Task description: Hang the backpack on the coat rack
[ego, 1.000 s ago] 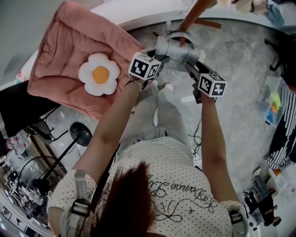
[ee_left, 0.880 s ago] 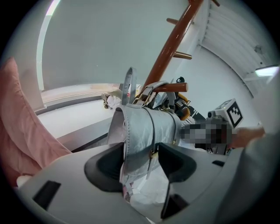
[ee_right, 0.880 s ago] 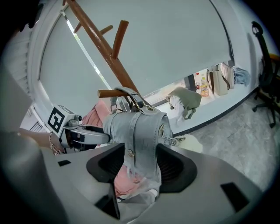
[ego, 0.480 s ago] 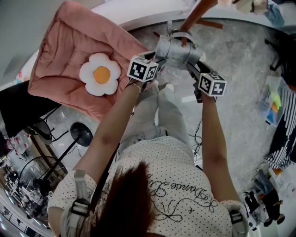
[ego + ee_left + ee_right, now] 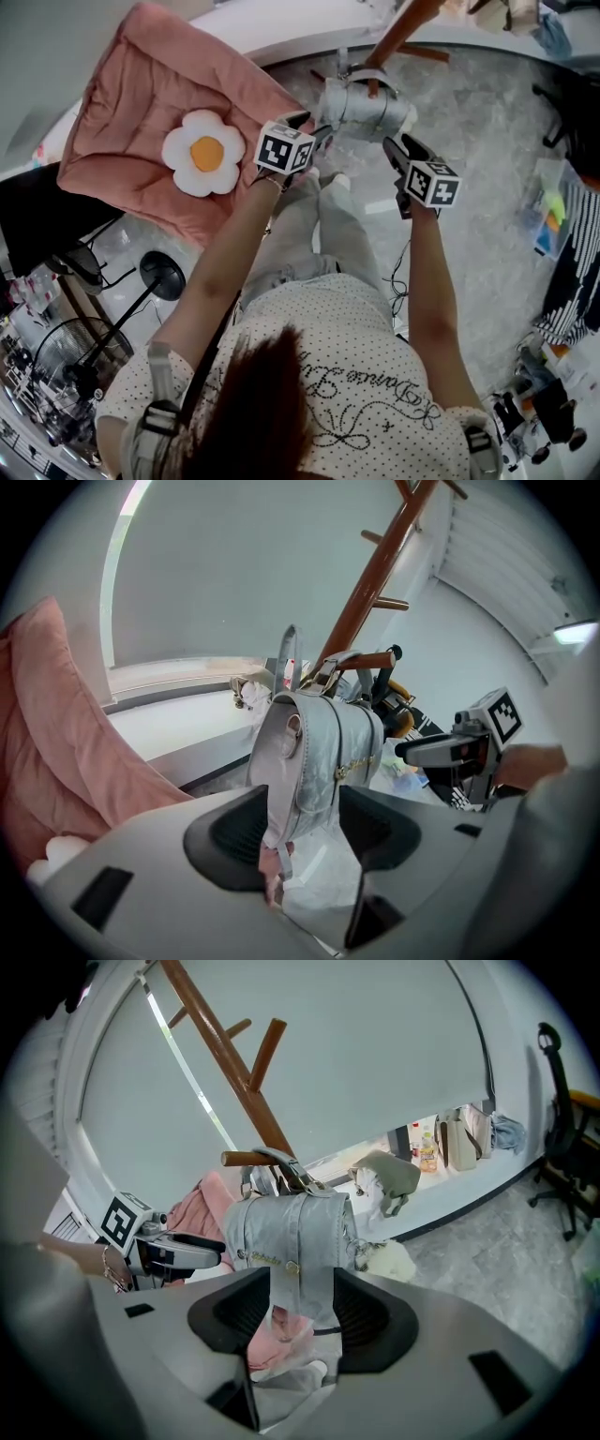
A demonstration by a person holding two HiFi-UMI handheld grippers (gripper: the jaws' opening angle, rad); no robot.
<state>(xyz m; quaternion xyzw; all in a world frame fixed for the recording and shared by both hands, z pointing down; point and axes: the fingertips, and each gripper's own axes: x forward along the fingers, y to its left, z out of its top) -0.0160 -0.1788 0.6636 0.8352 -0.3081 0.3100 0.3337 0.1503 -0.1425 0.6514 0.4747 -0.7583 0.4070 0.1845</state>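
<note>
silver backpack (image 5: 364, 105) hangs by its top handle on a peg of the wooden coat rack (image 5: 225, 1054), at your 12 o'clock. your left gripper (image 5: 300, 832) sits at the bag's 8 o'clock, claw wide, bag's lower part in line between the jaws, pads not pressing. right gripper (image 5: 302, 1316) at its 4 o'clock, claw wide though it just closed a little, bag's lower flap between the jaws, no squeeze. pink cushion (image 5: 131, 122) with a flower pillow (image 5: 206, 153) lies at your 10 o'clock.
</note>
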